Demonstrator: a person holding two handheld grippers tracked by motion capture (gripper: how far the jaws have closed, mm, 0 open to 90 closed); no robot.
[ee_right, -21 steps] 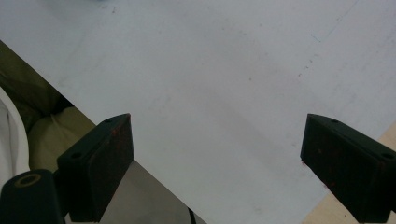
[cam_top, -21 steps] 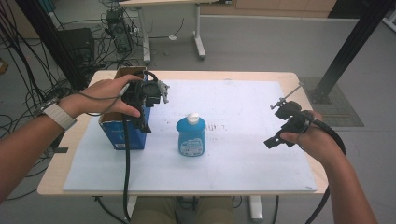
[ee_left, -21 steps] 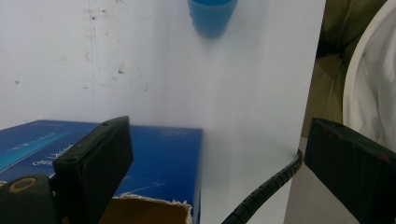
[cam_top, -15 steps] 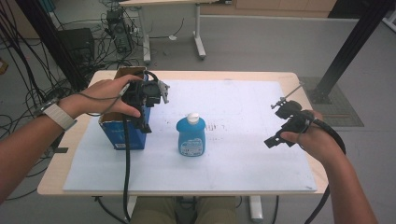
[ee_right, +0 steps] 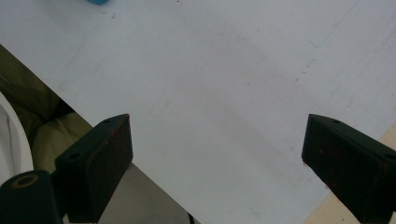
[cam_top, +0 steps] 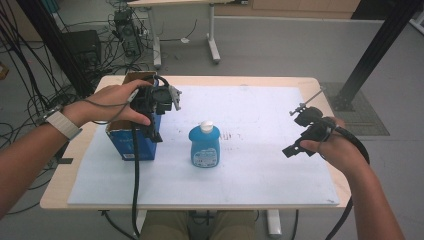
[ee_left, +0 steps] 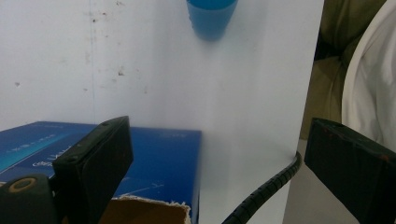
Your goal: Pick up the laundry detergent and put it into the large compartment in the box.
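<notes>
A blue cardboard box (cam_top: 126, 142) with an open top stands at the left of the white mat (cam_top: 250, 170). My left gripper (cam_top: 151, 131) hangs just above the box's right edge, jaws wide open and empty. In the left gripper view the box (ee_left: 156, 156) lies under the left gripper (ee_left: 217, 140), and its torn open rim shows at the bottom. A blue bottle (cam_top: 204, 146) with a white cap stands upright at mid-table, its blue body (ee_left: 211, 16) showing beyond the box. My right gripper (cam_top: 300, 143) is held at the right over the mat, open (ee_right: 217, 126) and empty.
The wooden table (cam_top: 320, 95) edge frames the mat on all sides. My left gripper's cable (cam_top: 134, 185) hangs down over the table's front edge. Beyond the table are another desk's legs (cam_top: 214, 45), a black post (cam_top: 372, 55) and tangled cables on the floor.
</notes>
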